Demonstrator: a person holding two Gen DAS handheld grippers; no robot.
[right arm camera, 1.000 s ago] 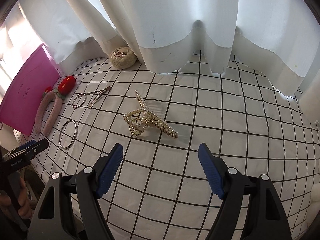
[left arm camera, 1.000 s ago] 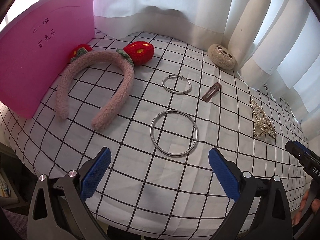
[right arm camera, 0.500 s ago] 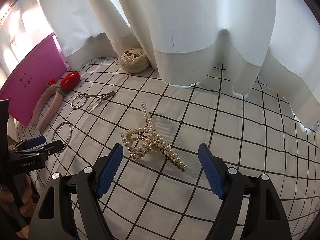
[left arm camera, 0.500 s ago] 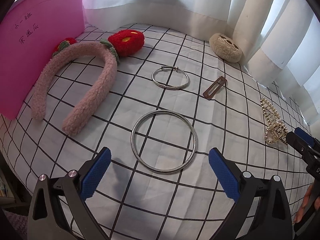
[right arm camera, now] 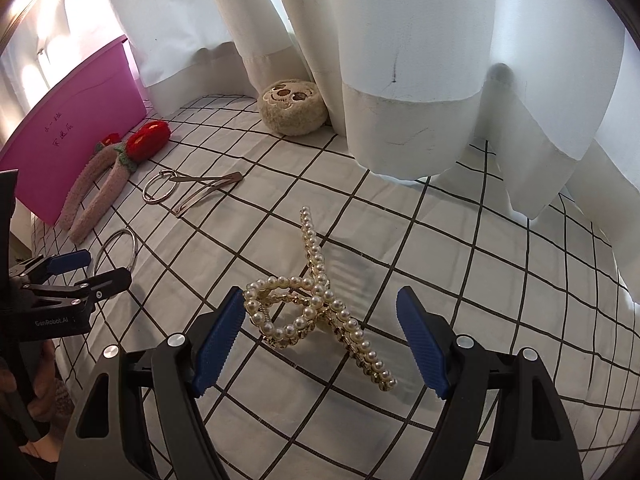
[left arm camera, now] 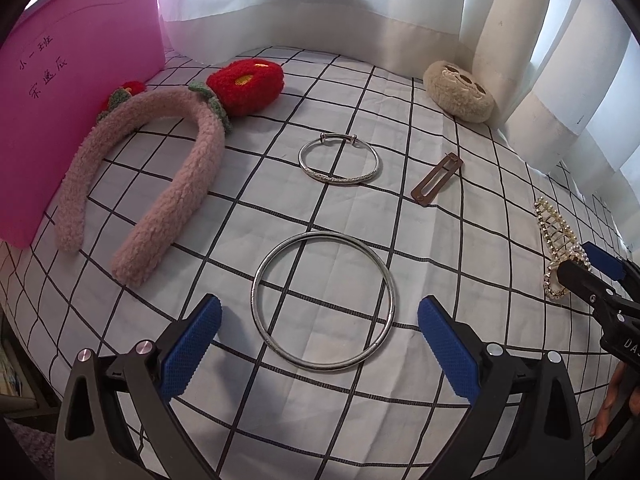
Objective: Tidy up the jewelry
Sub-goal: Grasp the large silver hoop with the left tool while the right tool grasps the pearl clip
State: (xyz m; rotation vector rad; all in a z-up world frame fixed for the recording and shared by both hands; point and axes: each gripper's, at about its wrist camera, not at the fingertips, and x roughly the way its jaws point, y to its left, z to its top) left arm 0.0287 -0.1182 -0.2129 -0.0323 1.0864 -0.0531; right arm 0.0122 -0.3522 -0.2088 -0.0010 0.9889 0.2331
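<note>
I count two silver bangles, one pearl claw clip, one brown flat hair clip, one pink fuzzy headband and one beige plush hair piece on the checked cloth of the table (left arm camera: 460, 248). My left gripper (left arm camera: 320, 334) has its jaws wide apart, and the large bangle (left arm camera: 323, 300) lies flat right between and just ahead of them, untouched. Farther ahead sits the smaller bangle (left arm camera: 339, 161), with the hair clip (left arm camera: 437, 178) to its right. The headband (left arm camera: 148, 184), with its red knitted flowers, lies ahead to the left against a pink box (left arm camera: 76, 92) with handwriting I cannot read. The plush piece (left arm camera: 458, 96) rests far ahead on the right, by the white curtain (left arm camera: 320, 8).

My right gripper (right arm camera: 322, 336) is also spread open, with the pearl claw clip (right arm camera: 316, 304) between its fingers; its left loop sits just beside the left pad, and I cannot tell if they touch. In the left view that clip is partly hidden behind the right gripper's fingers at the frame's edge.
</note>
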